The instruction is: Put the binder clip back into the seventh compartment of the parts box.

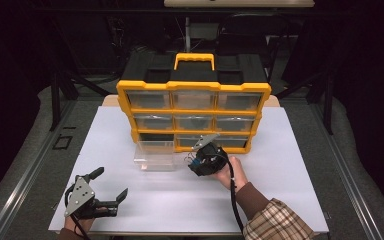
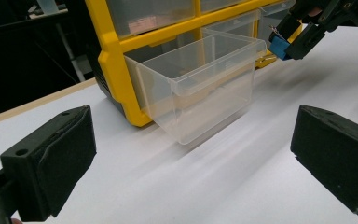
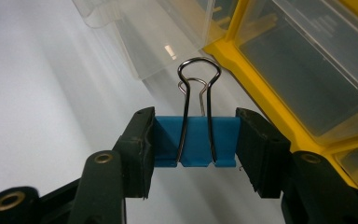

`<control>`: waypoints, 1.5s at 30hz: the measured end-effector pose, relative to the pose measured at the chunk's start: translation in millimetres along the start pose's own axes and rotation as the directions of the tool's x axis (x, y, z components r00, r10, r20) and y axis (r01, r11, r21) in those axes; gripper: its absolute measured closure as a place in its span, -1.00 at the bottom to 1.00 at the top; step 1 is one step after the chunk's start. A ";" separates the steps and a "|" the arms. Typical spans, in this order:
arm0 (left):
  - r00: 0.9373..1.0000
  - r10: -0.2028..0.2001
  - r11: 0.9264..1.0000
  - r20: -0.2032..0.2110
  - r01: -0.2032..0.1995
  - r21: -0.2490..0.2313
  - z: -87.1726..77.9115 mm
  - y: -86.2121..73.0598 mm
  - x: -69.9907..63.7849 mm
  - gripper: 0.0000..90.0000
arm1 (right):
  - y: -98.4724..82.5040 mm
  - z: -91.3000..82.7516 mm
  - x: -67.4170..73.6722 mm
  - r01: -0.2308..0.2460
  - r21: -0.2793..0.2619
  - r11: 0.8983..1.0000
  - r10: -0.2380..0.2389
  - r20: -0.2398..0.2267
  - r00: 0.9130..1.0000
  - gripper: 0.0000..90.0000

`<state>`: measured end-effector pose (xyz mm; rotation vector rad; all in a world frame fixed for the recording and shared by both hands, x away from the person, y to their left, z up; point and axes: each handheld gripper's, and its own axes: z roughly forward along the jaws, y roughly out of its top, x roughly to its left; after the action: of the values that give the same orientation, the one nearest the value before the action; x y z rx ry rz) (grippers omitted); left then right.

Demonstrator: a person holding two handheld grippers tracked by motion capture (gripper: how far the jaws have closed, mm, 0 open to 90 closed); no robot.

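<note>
The blue clip (image 3: 196, 141) sits squeezed between the fingers (image 3: 137, 154) of the right gripper (image 1: 196, 161), near the middle of the high view, just right of the clear drawer (image 1: 155, 155) that stands pulled out on the white tabletop (image 1: 290, 165). In the right gripper view the clip's blue body lies sideways across the picture, and its two wire handles point up, toward the drawer and the yellow box of drawers (image 1: 194, 116). It looks small, light and stiff, and I think the smooth metal could slip, so holding its flat blue sides seems best. The left gripper (image 1: 111, 186) is at the lower left of the high view, fingers wide apart, holding nothing.
</note>
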<state>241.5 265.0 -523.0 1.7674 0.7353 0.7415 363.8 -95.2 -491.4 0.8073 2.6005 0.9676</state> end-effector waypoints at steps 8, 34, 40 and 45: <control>1.000 0.000 1.000 0.000 0.000 0.000 0.1 0.0 0.0 -1.00 | 8.0 -4.3 -1.2 0.012 0.005 1.000 -0.012 0.003 1.000 0.10; 1.000 0.000 1.000 0.000 0.000 -0.002 0.0 0.1 0.0 -1.00 | 31.7 -19.0 -3.2 0.038 0.017 0.999 -0.038 0.007 0.999 0.10; 1.000 -0.001 1.000 0.000 0.001 -0.002 0.0 0.1 0.1 -1.00 | 36.1 -21.1 -3.4 0.045 0.019 0.999 -0.045 0.007 0.999 0.10; 1.000 0.000 1.000 0.000 0.000 -0.001 0.0 0.2 -0.1 -1.00 | 39.7 -22.4 -2.9 0.050 0.020 0.999 -0.050 0.009 0.999 0.10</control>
<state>241.5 264.9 -522.9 1.7666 0.7345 0.7413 373.4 -83.7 -448.3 0.7456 2.6132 0.9241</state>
